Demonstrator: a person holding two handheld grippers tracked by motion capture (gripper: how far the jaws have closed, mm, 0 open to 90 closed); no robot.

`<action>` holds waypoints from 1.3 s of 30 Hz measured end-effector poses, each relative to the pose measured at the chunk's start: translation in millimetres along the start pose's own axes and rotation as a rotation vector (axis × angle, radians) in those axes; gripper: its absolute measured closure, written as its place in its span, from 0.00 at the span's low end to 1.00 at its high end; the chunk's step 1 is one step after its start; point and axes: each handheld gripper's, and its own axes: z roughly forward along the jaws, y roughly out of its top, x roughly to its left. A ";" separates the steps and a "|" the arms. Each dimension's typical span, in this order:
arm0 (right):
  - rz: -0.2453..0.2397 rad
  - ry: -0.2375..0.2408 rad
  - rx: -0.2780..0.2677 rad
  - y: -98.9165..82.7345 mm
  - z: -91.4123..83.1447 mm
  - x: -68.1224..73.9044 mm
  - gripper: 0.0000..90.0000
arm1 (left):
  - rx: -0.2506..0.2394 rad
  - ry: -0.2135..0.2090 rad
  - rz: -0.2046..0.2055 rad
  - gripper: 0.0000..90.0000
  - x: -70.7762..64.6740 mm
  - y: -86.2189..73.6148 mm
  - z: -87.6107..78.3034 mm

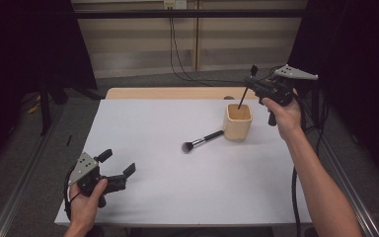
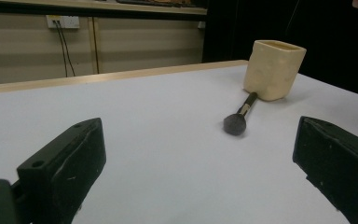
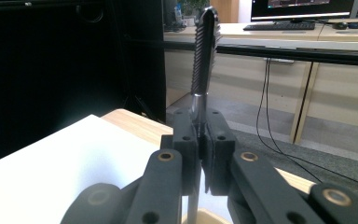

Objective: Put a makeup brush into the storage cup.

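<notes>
**No readable text**

No lettering, label, brand or number can be read on anything on the table; the monitor in the right gripper view shows content too small and blurred to make out

I'm seeing the cup sitting right of centre on the table, a brush lying just left, its handle touching the cup, a spoolie dipping into the cup.

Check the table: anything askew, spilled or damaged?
One oddity: the makeup brush lies flat on the white table, handle end touching the cream cup, not standing in it. The right tool holds a spoolie wand over the cup. No spill or damage visible.
</notes>
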 end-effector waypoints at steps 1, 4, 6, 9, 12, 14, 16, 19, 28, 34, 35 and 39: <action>0.000 -0.001 0.005 -0.5 0.5 -0.2 0.95 | -0.004 0.002 -0.003 0.03 0.0 -0.3 0.1; -0.008 -0.007 0.014 -1.9 1.8 -0.9 0.95 | 0.000 0.006 0.003 0.03 0.3 -0.1 0.6; -0.012 -0.011 0.019 -3.3 2.2 -1.3 0.95 | 0.002 0.008 0.002 0.03 0.1 -0.1 0.5; -0.011 -0.011 0.030 -7.2 3.7 -2.1 0.95 | 0.007 0.009 0.002 0.03 -0.2 -0.1 0.5; -0.011 -0.013 0.039 -11.3 5.1 -3.5 0.95 | 0.006 0.007 0.001 0.03 -0.7 0.2 0.4; -0.006 -0.015 0.040 -12.5 5.3 -3.8 0.95 | 0.009 0.006 0.004 0.03 -1.1 0.2 0.4; -0.004 -0.014 0.042 -14.2 5.0 -4.1 0.95 | 0.009 0.006 0.004 0.03 -1.3 0.3 0.2; -0.003 -0.014 0.048 -18.5 4.6 -4.4 0.95 | 0.010 0.008 0.007 0.03 -1.1 0.3 0.1; 0.013 -0.014 0.073 -34.4 4.7 -6.0 0.95 | 0.018 0.013 0.014 0.03 0.4 0.1 1.2; 0.024 -0.014 0.095 -43.2 9.2 -7.8 0.95 | 0.029 0.018 0.022 0.03 0.1 0.0 1.9; 0.022 -0.013 0.099 -44.1 10.0 -8.1 0.95 | 0.029 0.018 0.019 0.03 0.4 -0.1 1.9; 0.018 -0.005 0.106 -46.7 12.4 -6.4 0.95 | 0.030 0.019 0.020 0.03 0.7 0.0 1.8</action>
